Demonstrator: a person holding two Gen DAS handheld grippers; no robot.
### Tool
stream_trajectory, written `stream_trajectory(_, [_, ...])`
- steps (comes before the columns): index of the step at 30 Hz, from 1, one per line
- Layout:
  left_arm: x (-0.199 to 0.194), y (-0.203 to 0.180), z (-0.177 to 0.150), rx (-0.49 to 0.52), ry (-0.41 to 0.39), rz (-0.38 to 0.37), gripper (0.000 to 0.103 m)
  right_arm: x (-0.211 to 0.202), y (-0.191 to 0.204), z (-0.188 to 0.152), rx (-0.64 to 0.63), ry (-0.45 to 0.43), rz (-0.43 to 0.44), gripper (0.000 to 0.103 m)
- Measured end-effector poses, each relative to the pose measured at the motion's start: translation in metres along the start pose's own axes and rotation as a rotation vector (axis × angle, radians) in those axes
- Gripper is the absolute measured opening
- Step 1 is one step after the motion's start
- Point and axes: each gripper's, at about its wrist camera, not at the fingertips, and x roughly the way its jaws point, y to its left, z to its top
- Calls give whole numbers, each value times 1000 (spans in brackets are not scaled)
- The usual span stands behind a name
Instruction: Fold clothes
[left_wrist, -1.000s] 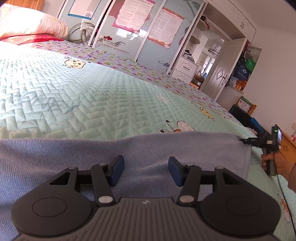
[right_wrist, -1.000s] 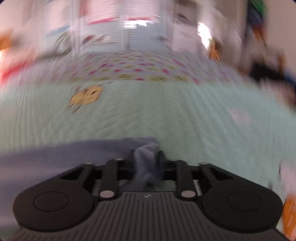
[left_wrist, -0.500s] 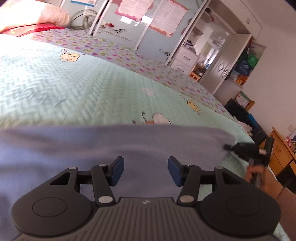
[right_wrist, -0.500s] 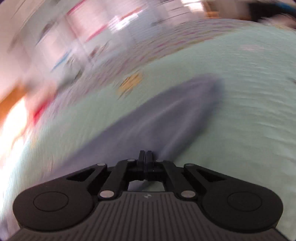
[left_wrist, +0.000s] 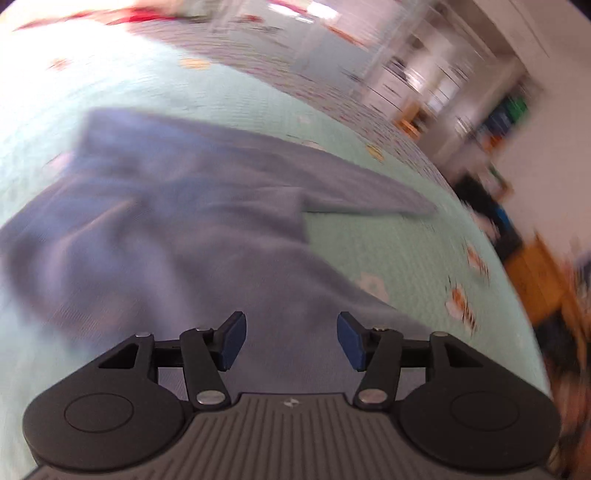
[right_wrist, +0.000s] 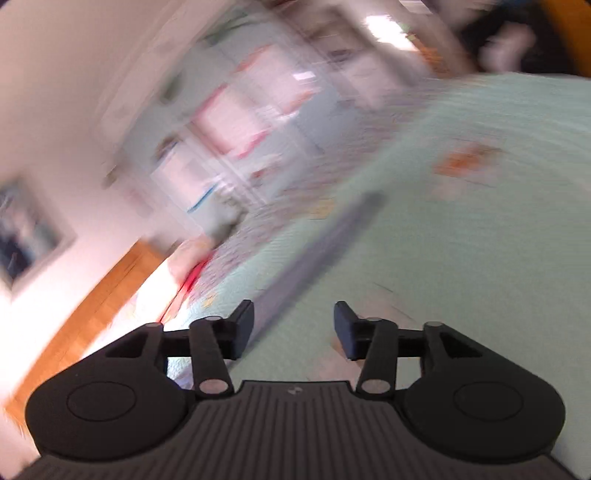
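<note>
A home bedroom, blurred by motion. A bed with a mint-green quilted bedspread (left_wrist: 388, 236) printed with cartoon figures fills the view. Beyond its far edge stand wardrobe doors (right_wrist: 258, 122) with pink panels and a wooden headboard (right_wrist: 92, 295).

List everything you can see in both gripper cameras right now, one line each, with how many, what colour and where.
garment: one, grey-blue, spread on the bed, partly folded over itself; seen edge-on in the right wrist view.
bedspread: one, mint green with small cartoon prints, under the garment.
wardrobe: one, pale with pink posters, beyond the bed; blurred.
wooden furniture: one piece, orange-brown, right of the bed; blurred.
picture frame: one, pale frame, on the wall at left.
left gripper: one, black with blue pads, open above the garment.
right gripper: one, black, open, holding nothing.
</note>
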Motion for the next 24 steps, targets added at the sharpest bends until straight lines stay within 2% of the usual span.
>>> stream_trajectory(3, [-33,18,-19,-107,-67,34,58,-78,-36,-30,98,-29,-186,51])
stream_trajectory(6, [-46,36,-32,-198,-101,66,58,-102,-66,-67,209,-10,-264,51])
stream_trajectory(10, [-51,61,-45,-356,-125,70,58,-79,-80,-104,277,12,-265,51])
stream_trajectory(12, [-53,74,-51,-435,-137,72,58,-68,-74,-112,312,-37,-238,52])
stream_trajectory(14, [-54,85,-56,-507,-154,69,60,-50,-70,-113,335,-31,-172,51])
stream_trajectory(15, [-52,90,-57,-533,-168,60,60,-44,-65,-116,324,-31,-182,48])
stream_trajectory(16, [-51,94,-58,-558,-182,50,60,-37,-62,-116,310,-29,-204,33])
stream_trajectory(17, [-50,98,-57,-581,-192,34,62,-31,-62,-115,316,-9,-211,9])
stream_trajectory(18, [-48,102,-57,-600,-200,14,63,-25,-63,-114,324,7,-216,3])
stream_trajectory(24, [-51,112,-58,-662,-257,-5,63,-26,-51,-114,328,-11,-252,2])
